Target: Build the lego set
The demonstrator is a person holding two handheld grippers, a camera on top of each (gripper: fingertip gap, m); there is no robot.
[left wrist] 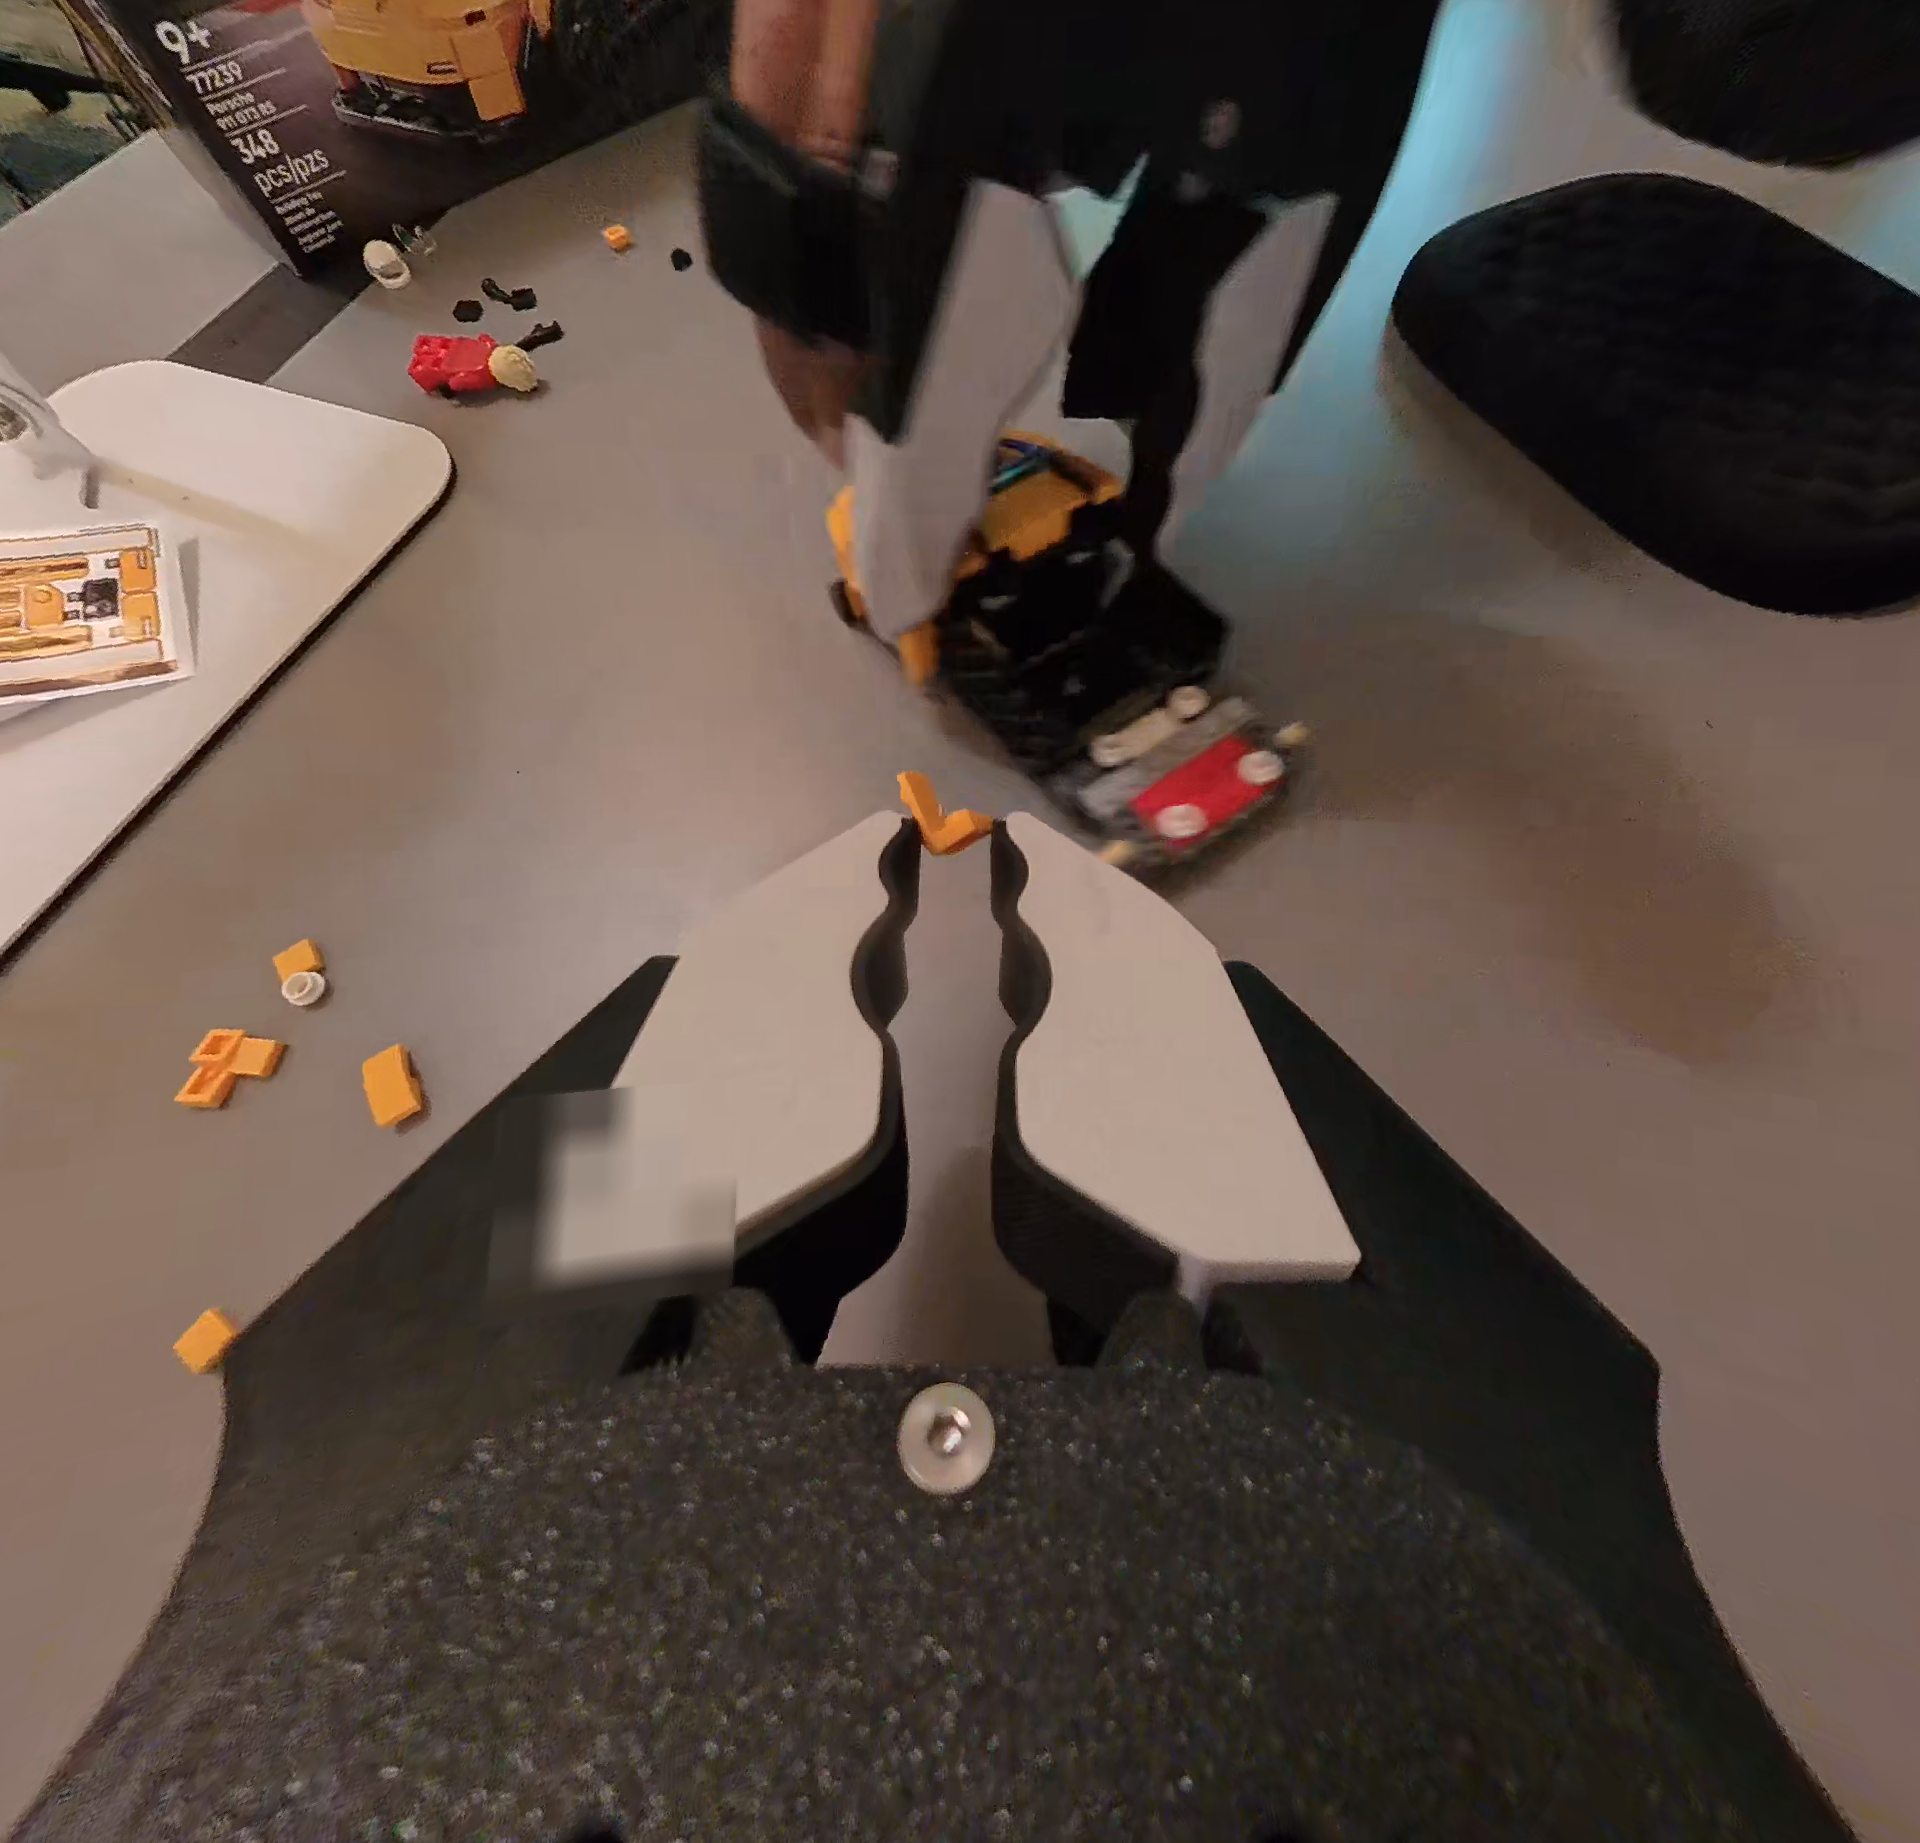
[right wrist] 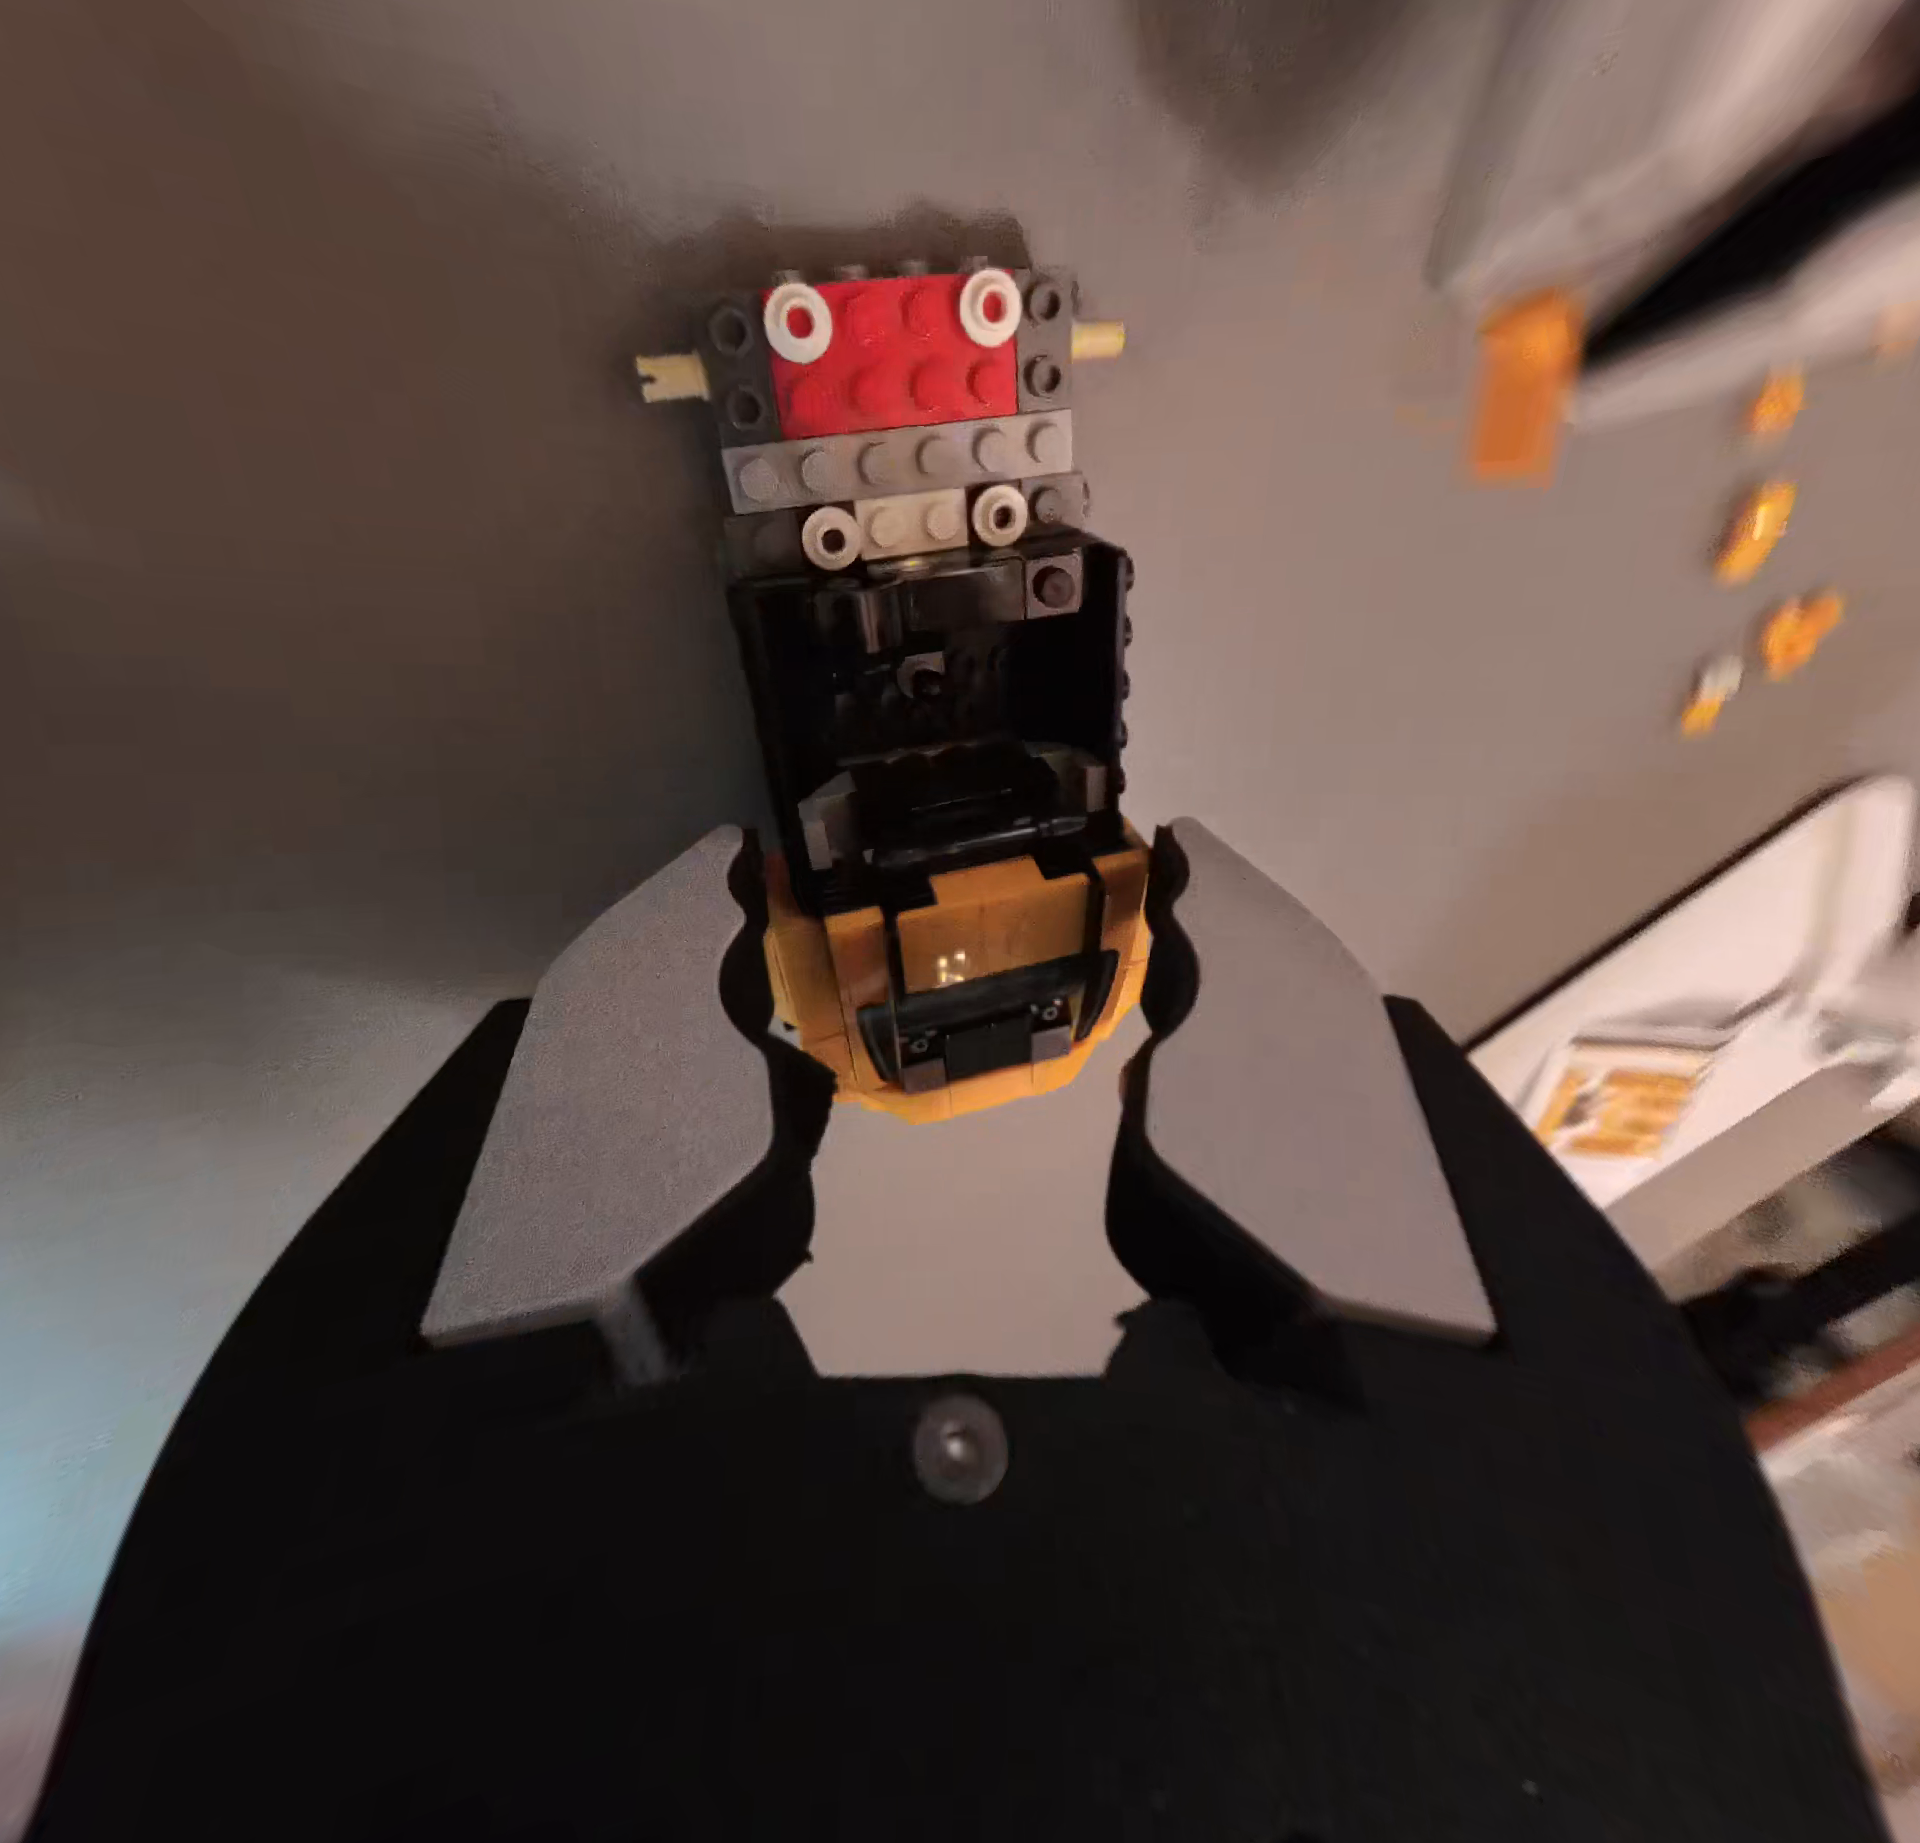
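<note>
Two tongs: left tongs [left wrist: 948,825] clamp an orange piece [left wrist: 940,819] above the surface [left wrist: 623,754]; right tongs [right wrist: 956,858] straddle the car's [right wrist: 914,713] orange end, contact unclear.

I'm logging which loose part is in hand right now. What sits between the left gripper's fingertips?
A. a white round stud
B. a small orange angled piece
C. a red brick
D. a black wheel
B: in the left wrist view, the left gripper has a small orange angled piece pinched at its very fingertips, raised above the grey table.
</note>
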